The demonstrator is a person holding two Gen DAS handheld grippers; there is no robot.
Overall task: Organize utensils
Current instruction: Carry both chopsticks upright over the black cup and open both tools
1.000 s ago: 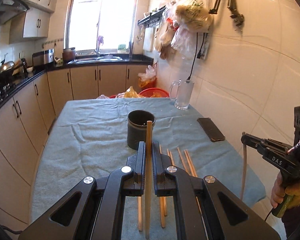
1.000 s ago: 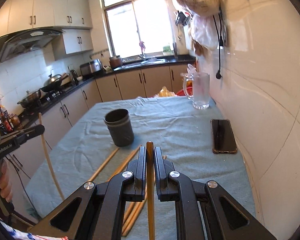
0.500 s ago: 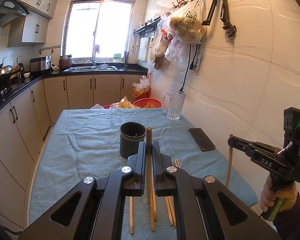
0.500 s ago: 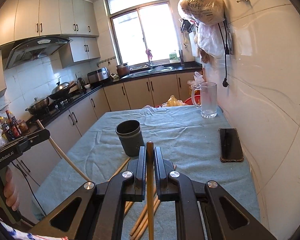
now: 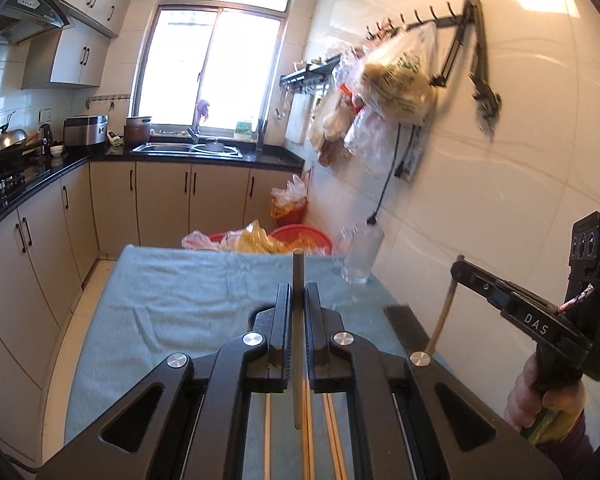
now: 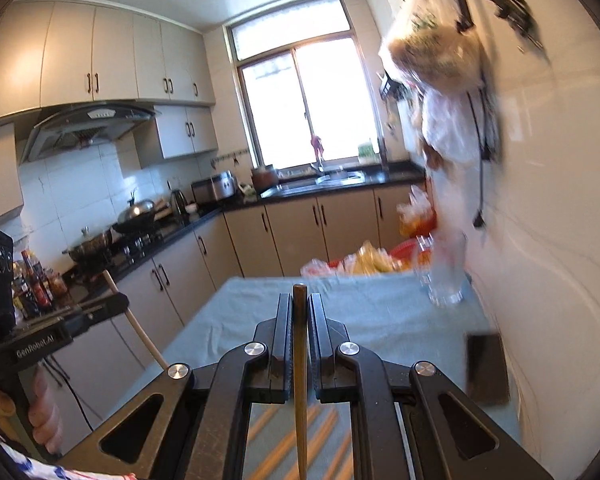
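My left gripper [image 5: 298,292] is shut on a wooden chopstick [image 5: 298,268] that stands upright between its jaws. In the right wrist view the same gripper [image 6: 116,304] shows at the left edge with its chopstick [image 6: 140,330] slanting down. My right gripper [image 6: 300,300] is shut on a second chopstick [image 6: 300,360], also upright; from the left wrist view it [image 5: 458,270] appears at the right with that stick [image 5: 442,318] hanging below. Several loose chopsticks [image 5: 332,432] lie on the blue-grey tablecloth [image 5: 180,300] under both grippers. The dark cup is hidden behind the jaws.
A glass mug [image 6: 444,280] stands at the table's far right by the tiled wall. A black phone [image 6: 486,368] lies near the right edge. Red baskets with bags [image 5: 284,236] sit beyond the far end. Plastic bags [image 5: 392,80] hang from wall hooks. Cabinets line the left.
Both grippers have risen with their chopsticks, so more wall and ceiling show. The dark cup, visible earlier ahead of the jaws, has dropped out of sight behind them.
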